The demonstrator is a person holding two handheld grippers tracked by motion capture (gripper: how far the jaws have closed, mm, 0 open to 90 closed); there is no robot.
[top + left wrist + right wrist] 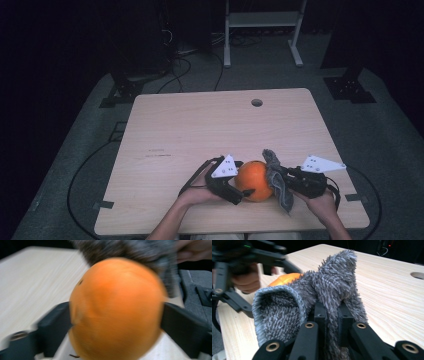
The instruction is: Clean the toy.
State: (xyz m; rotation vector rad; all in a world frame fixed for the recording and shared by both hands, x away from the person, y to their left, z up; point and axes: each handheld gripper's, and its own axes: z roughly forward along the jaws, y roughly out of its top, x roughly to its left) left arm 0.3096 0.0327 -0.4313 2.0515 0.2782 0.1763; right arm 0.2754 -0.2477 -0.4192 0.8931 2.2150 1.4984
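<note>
At the near edge of the pale wooden table (200, 125), two bare forearms are seen coming in from below, each hand wrapped around a black two-jaw gripper. The left hand (196, 192) is held low over the table with its wrist angled inward, so that the left gripper (239, 189) is pointed across toward the right. Its jaws are spread as wide as they go and are set on either side of the round, smooth orange fruit (254, 180) — in the left gripper view the orange fruit (116, 310) is framed by a dark jaw at each flank, close against its skin; whether the pads actually press on it cannot be told through the blur.

The right hand (322, 200) is placed just beside the fruit on the other side, its right gripper (281, 176) turned inward toward the left. Its jaws are pressed together on a fold of the shaggy grey microfibre cloth (322, 295), which is bunched above the jaw tips and draped against the fruit's right side.

The fruit is rested on the table near its front edge, between the two grippers. Farther off, a round cable hole (256, 102) is set in the tabletop, and beyond it a white metal frame (262, 22) is stood on the dark floor.
</note>
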